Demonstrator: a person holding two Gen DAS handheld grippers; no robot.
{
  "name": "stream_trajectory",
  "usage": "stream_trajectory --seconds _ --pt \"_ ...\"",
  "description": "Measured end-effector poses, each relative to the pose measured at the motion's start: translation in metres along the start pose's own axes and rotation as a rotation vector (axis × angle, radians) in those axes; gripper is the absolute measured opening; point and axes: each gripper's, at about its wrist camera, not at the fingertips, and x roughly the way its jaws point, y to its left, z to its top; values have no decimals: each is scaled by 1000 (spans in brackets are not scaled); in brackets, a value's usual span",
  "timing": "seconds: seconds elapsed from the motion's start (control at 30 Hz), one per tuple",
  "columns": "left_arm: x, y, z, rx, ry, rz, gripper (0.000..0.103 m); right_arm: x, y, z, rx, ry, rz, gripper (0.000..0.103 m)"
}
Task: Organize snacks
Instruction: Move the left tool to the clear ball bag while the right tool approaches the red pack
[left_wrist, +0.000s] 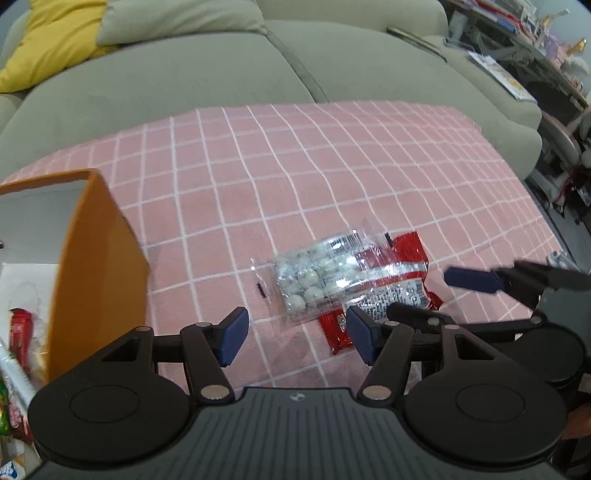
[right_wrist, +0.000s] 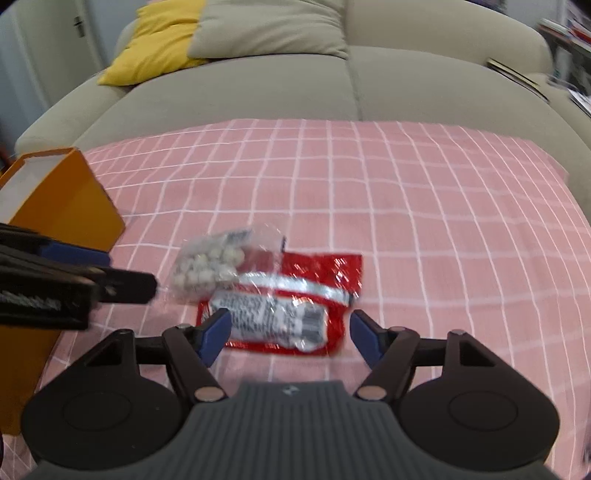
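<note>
Right-wrist view: right gripper (right_wrist: 288, 334) jaws stand apart, straddling the red foil snack packet (right_wrist: 321, 273) mid-tablecloth, likely pre-grasp. Left gripper (left_wrist: 295, 334), also apart, nears the clear pouch of pale round candies (left_wrist: 314, 273). Orange open-topped storage box (left_wrist: 99, 266) waits at the cloth's left edge.

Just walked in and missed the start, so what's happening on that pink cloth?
A person is sorting snacks with a two-finger gripper in each hand. The left gripper and right gripper both hang open over two packets left on the pink checked cloth: a clear bag of pale round sweets lying partly on a red packet. Neither is gripped yet. An orange box to the left already holds other snacks.
</note>
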Motion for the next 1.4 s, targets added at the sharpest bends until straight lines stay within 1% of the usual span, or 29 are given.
stream_trajectory --seconds 0.03,0.07,0.1,0.13,0.17,0.2,0.23,0.27,0.3,0.33,0.4,0.43,0.5,0.73,0.93,1.1,1.23,1.3,1.37,1.4 --pt "4 1 1 -1 7 -3 70 2 2 2 -22 1 5 57" --pt "9 2 2 -2 19 -2 69 4 3 3 -37 4 12 48" --pt "13 2 3 -1 29 1 67 6 4 4 -48 7 17 43" --pt "16 2 3 0 37 0 66 8 5 5 -58 9 21 40" --pt "20 3 4 -2 44 -5 66 10 6 5 -65 9 27 34" --pt "23 3 4 -3 48 -10 63 11 6 5 -72 8 33 28" --pt "26 4 4 -3 52 -16 58 11 7 5 -81 1 37 27" --pt "28 4 5 -3 57 -22 56 11 8 4 -91 -7 42 23" --pt "31 4 5 -7 61 -31 50 11 9 4 -100 -10 52 17" --pt "33 4 4 -17 66 -46 42 12 10 4 -109 -12 58 14" --pt "33 5 3 -44 56 -47 40 12 11 4 -114 -12 55 8" --pt "33 5 2 -53 54 -44 34 12 11 4 -112 -14 55 7" --pt "31 6 0 -62 50 -23 26 11 11 2 -102 -19 63 3" --pt "10 7 -19 -97 76 -9 26 -5 21 -14 -80 -15 96 0" --pt "-11 1 -56 -113 133 -29 26 -19 27 -40 -41 15 129 0" --pt "-23 -4 -89 -138 165 -56 26 -26 31 -63 -44 56 151 0" --pt "-24 -8 -96 -123 172 -58 26 -21 32 -71 -41 79 141 0" --pt "-24 -9 -95 -94 170 -40 27 -17 32 -71 -36 82 139 1" --pt "-27 -11 -93 -57 158 -14 35 -14 31 -69 -31 88 141 3" --pt "-31 -12 -92 -38 147 -10 45 -14 31 -68 -27 89 141 8"
